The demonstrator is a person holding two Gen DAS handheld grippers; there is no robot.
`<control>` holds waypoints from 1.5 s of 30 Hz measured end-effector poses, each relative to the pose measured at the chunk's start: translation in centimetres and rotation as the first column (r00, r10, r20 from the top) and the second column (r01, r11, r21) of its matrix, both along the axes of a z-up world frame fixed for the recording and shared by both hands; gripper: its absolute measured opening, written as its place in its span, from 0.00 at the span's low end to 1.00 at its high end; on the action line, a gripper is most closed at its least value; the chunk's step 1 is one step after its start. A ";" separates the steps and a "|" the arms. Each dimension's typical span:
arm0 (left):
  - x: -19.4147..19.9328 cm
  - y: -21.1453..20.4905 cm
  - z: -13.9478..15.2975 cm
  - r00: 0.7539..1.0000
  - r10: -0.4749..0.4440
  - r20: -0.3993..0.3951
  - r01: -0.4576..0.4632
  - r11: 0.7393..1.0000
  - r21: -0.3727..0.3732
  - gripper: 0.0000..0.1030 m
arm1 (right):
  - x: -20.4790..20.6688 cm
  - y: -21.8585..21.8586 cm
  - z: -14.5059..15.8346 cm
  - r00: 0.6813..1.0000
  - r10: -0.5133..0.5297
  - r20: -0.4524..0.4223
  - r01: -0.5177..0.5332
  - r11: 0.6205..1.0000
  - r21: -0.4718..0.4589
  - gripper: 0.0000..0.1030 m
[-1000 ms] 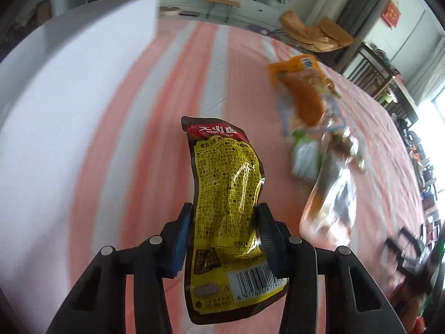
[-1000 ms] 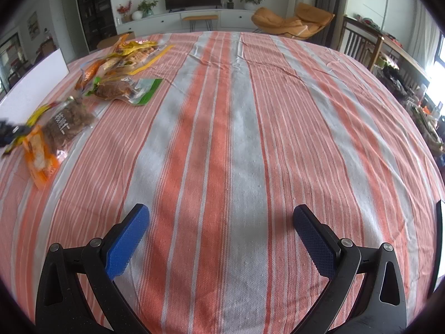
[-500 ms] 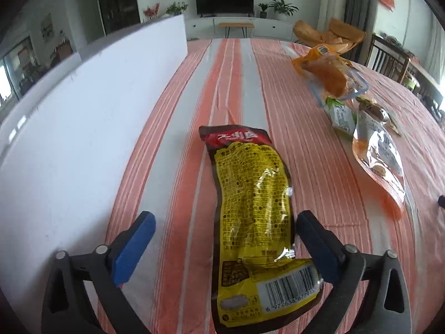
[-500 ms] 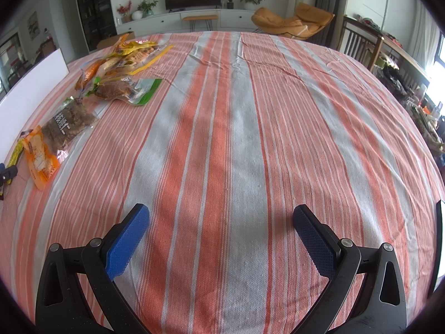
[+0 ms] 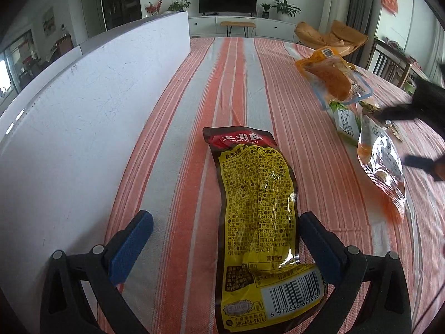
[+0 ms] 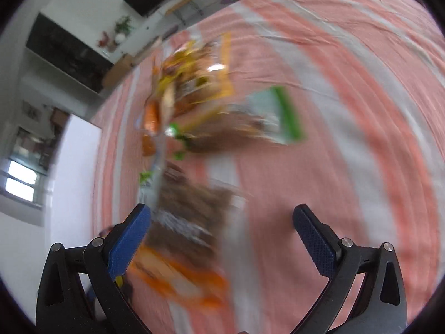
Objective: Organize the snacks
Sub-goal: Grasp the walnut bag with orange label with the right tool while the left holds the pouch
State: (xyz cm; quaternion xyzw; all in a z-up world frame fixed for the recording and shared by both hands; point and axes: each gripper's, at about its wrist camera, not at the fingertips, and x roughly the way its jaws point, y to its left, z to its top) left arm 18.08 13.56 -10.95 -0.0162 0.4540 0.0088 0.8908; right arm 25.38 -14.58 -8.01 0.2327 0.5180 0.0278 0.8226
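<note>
Left wrist view: the left hand-held gripper stands wide open; its jaws have just been opening. The yellow snack bag lies flat on the striped table, free between them, near the white box.

Right wrist view, blurry: the right hand-held gripper is wide open and empty over the brown snack bag. Best to slow down and center on one bag before squeezing.

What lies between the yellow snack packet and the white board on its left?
Only bare striped tablecloth separates the yellow snack packet from the white board; the left wrist view shows this.

Blurred snack packets on striped tablecloth
</note>
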 end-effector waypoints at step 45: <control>0.1 -0.1 -0.1 1.000 0.001 0.000 -0.001 1.000 0.001 1.00 | -6.5 -6.8 -1.4 0.936 0.330 0.125 -0.238 0.851 -0.468 1.00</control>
